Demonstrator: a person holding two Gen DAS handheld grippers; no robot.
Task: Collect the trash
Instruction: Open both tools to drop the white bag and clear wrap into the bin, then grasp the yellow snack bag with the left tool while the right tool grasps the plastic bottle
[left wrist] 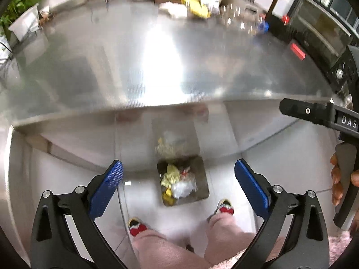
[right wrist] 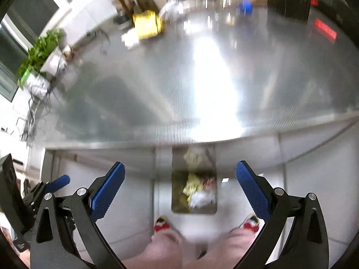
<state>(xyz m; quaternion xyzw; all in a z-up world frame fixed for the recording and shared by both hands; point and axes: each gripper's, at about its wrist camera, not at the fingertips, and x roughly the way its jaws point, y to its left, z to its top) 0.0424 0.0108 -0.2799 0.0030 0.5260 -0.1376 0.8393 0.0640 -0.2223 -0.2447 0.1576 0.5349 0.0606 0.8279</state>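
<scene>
A: How are the two claws found to stand?

B: The left gripper (left wrist: 178,174) is seen spread wide, nothing between its blue pads; the right gripper (right wrist: 180,177) likewise is spread wide and empty; no earlier state can be claimed.

A: Where is the collected trash placed relative to them?

B: A metal bin (left wrist: 203,180) is seen on the floor directly below and between the jaws of each claw, at the person's feet, with crumpled yellow and clear wrappers (left wrist: 177,180) inside; it is judged that this load is already deposited.

A: And what remains to be fetched?

B: A yellow packet (left wrist: 195,6) and pale crumpled scraps (left wrist: 171,9) are seen far ahead of the claws, at the far side of the steel table (left wrist: 112,71), well apart from both; blur hides their exact form; the packet's long axis appears to run slantwise, though that is not certain.

A: Which claw is judged nearer?

B: Neither clearly; the packet lies slightly right of centre ahead of the left claw and left of centre ahead of the right claw (right wrist: 147,24), so it sits between their lines.

A: Room for moving?

B: The near table edge (left wrist: 157,106) must be cleared first; beyond it a wide bare surface is offered; glass jars (left wrist: 235,13) are crowded just right of the packet.
</scene>
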